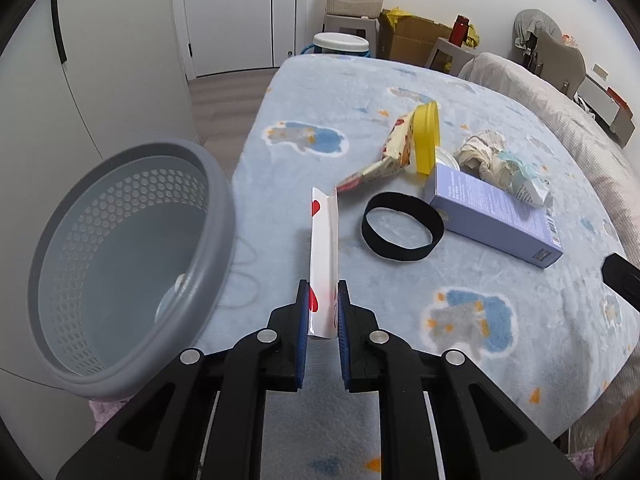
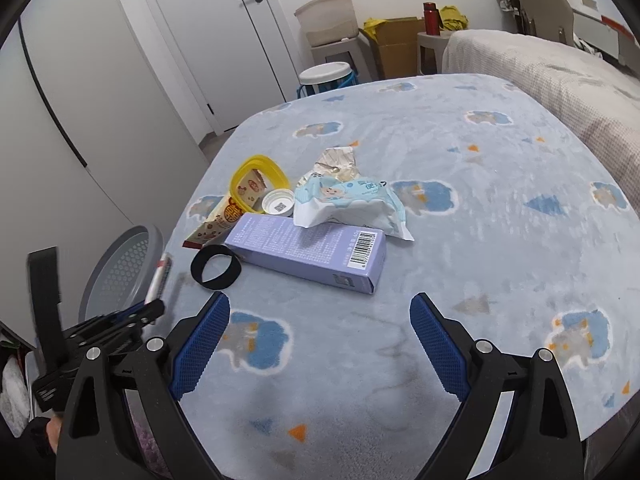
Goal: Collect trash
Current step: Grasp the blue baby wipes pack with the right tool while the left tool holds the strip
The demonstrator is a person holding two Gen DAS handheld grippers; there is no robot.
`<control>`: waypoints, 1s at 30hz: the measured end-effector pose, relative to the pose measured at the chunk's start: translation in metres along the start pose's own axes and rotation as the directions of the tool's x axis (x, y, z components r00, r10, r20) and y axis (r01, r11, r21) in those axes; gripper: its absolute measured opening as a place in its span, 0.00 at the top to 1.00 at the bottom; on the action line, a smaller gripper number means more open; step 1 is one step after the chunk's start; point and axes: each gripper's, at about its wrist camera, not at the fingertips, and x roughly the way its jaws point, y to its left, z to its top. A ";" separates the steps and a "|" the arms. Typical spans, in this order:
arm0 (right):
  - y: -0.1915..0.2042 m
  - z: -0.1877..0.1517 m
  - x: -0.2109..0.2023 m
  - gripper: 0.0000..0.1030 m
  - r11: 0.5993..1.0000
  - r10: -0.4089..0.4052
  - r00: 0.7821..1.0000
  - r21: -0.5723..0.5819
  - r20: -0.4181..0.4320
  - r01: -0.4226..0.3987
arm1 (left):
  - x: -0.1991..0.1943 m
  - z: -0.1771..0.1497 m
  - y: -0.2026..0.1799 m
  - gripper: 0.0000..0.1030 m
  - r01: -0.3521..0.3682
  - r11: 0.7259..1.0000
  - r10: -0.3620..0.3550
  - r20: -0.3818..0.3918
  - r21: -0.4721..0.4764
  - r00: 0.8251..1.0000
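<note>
Partly, blue jaws hide the white wrapper's (image 1: 323,248) lower end.

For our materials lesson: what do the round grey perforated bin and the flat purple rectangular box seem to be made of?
Round grey perforated bin: likely moulded plastic, matt; evenly spaced holes and a smooth thick rim. Flat purple rectangular box: probably printed cardboard, slight sheen; crisp folded edges, barcode.

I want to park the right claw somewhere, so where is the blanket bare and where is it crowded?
Bare blanket lies right of the purple box and wipes pack, and just ahead of the open right claw. Crowded: the yellow lid, snack wrapper and black band, clustered toward the grey basket.
</note>
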 end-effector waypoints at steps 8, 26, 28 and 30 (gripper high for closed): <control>0.005 0.033 0.015 0.13 0.999 -0.043 0.999 -0.030 0.019 0.044 | -0.018 0.004 0.005 0.88 0.003 1.000 -0.004 0.050 0.015 0.999; -0.014 0.068 0.087 0.06 1.000 -0.007 0.994 0.016 -0.112 0.008 | -0.017 0.009 0.007 0.88 0.010 1.000 -0.011 0.058 0.017 0.998; -0.011 0.069 0.094 0.06 1.000 -0.022 0.992 -0.002 -0.126 0.022 | -0.016 0.009 0.006 0.88 0.009 1.000 -0.010 0.058 0.018 0.998; -0.011 0.069 0.099 0.06 0.999 -0.034 0.991 -0.014 -0.132 0.033 | -0.016 0.010 0.005 0.88 0.008 1.000 -0.009 0.057 0.020 0.998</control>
